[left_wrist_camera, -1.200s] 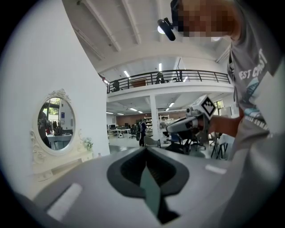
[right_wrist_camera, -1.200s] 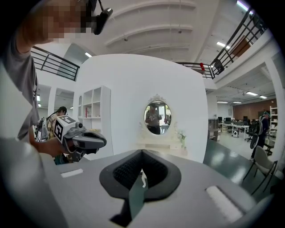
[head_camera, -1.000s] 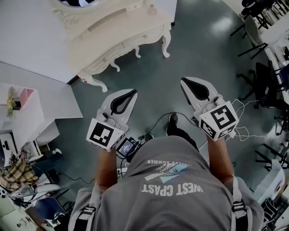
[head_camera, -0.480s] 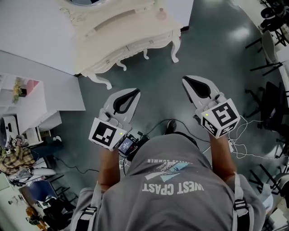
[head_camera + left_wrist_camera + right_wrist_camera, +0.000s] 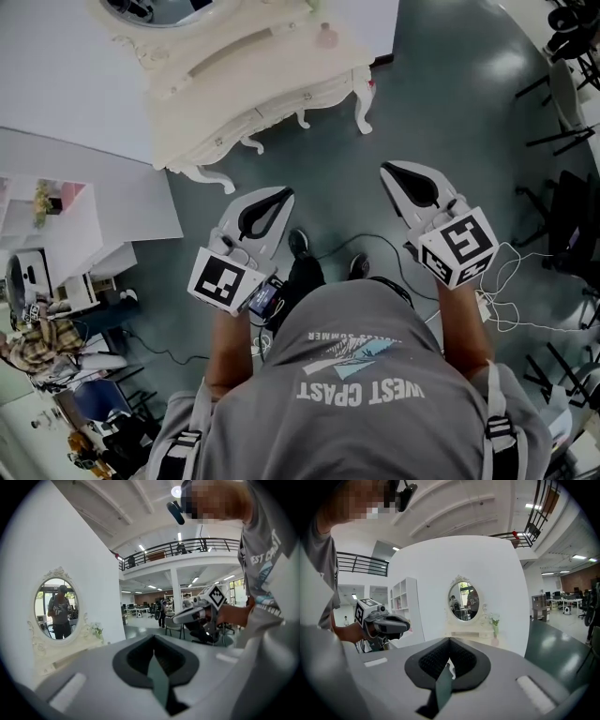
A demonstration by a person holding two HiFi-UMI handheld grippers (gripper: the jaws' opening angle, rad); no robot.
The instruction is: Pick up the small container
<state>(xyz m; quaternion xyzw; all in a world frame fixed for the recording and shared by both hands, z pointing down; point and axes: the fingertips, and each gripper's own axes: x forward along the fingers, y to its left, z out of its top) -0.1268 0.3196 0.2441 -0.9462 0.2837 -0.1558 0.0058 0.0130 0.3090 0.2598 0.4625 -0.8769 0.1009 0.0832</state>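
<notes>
A white ornate dressing table (image 5: 253, 80) with an oval mirror (image 5: 462, 600) stands against the wall ahead of me. A small pinkish object (image 5: 325, 36) sits on its top, too small to identify; beside it in the right gripper view is a small vase of flowers (image 5: 494, 629). My left gripper (image 5: 279, 194) and right gripper (image 5: 388, 170) are held side by side over the grey floor, short of the table. Both have their jaws together with nothing between them. Each shows in the other's view: the right gripper (image 5: 197, 613) and the left gripper (image 5: 386, 623).
A white partition wall (image 5: 66, 84) runs behind the table. A white shelf unit (image 5: 56, 230) and clutter stand at the left. Black chairs (image 5: 572, 84) line the right edge. Cables (image 5: 375, 246) trail on the floor by my feet, with a shoe (image 5: 298, 242) stepped forward.
The dressing table has drawn nearer and shifted slightly in the head view. One foot has stepped forward between the grippers. Both grippers keep their pose and stay shut.
</notes>
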